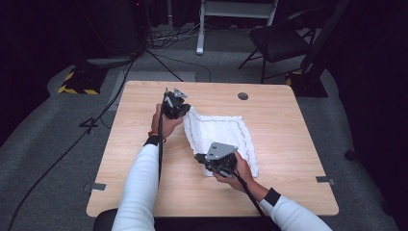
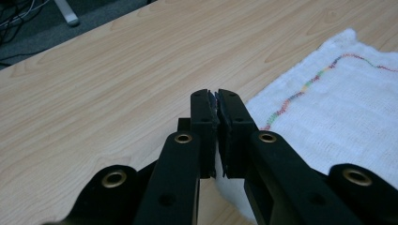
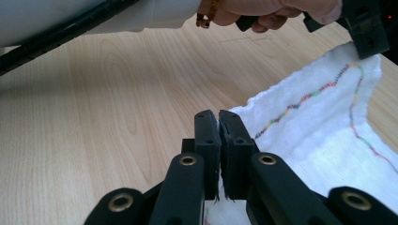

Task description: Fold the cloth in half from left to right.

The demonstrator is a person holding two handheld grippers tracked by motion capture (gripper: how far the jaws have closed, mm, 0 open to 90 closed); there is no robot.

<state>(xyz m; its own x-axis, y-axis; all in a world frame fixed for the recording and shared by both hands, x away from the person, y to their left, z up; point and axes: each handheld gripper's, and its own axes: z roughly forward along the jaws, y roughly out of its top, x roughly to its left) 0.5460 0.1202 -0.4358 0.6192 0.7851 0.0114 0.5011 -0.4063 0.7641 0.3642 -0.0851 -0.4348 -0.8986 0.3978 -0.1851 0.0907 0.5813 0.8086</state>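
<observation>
High view: unlabelled white cloth [image 1: 221, 137]

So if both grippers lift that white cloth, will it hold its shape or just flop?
The cloth will probably flop: it already lies rumpled, its stitched line wavy. It looks thin and light, so it should hang and sag between the left gripper and right gripper. Its nubbly weave likely grips rather than slips.

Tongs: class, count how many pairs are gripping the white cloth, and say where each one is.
2. The left tongs pinch the white cloth at its far left corner; the right tongs pinch its near left corner. Both pairs are shut on it.
</observation>
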